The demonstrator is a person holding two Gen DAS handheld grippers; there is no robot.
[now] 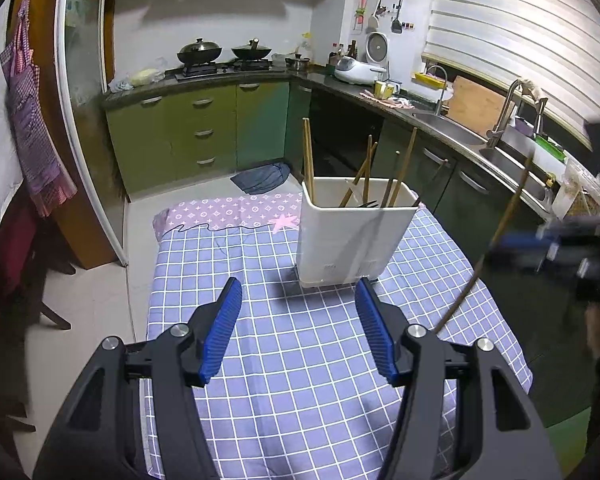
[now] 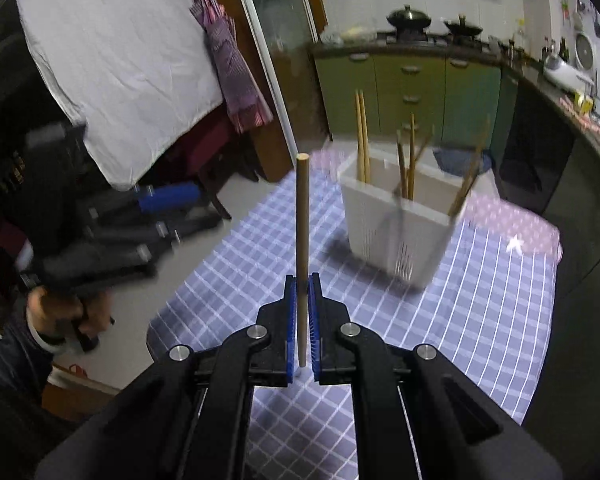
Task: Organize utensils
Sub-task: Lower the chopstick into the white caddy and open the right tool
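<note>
The left gripper (image 1: pixel 298 304), black-framed with blue ribbed pads, hangs above the blue-and-white checked tablecloth (image 1: pixel 300 360) with its jaws spread wide and nothing between them. Just beyond its fingertips stands the white rectangular plastic utensil holder (image 1: pixel 352 240), upright on the cloth near the far end of the table, where a pink patterned cloth (image 1: pixel 228 212) covers the edge. Inside the holder several brown wooden chopsticks (image 1: pixel 309 156) stand or lean: a pair is upright at the left corner, the others tilt across the middle and right side; their exact number cannot be told. The right gripper (image 2: pixel 302 280) is clenched on a single light wooden chopstick (image 2: pixel 302 216), gripped near its lower end between the blue pads and pointing up, clear of the table and to the near left of the holder in the right wrist view. In the left wrist view this same stick appears as a long slanted line at the right, below the blurred gripper. The right wrist view is motion-blurred around the holder and the left gripper, which a person's hand (image 2: pixel 60 312) grasps at the left edge. Behind the table run green kitchen cabinets (image 1: pixel 204 128) under a dark counter carrying two black lidded woks (image 1: pixel 199 53).
</note>
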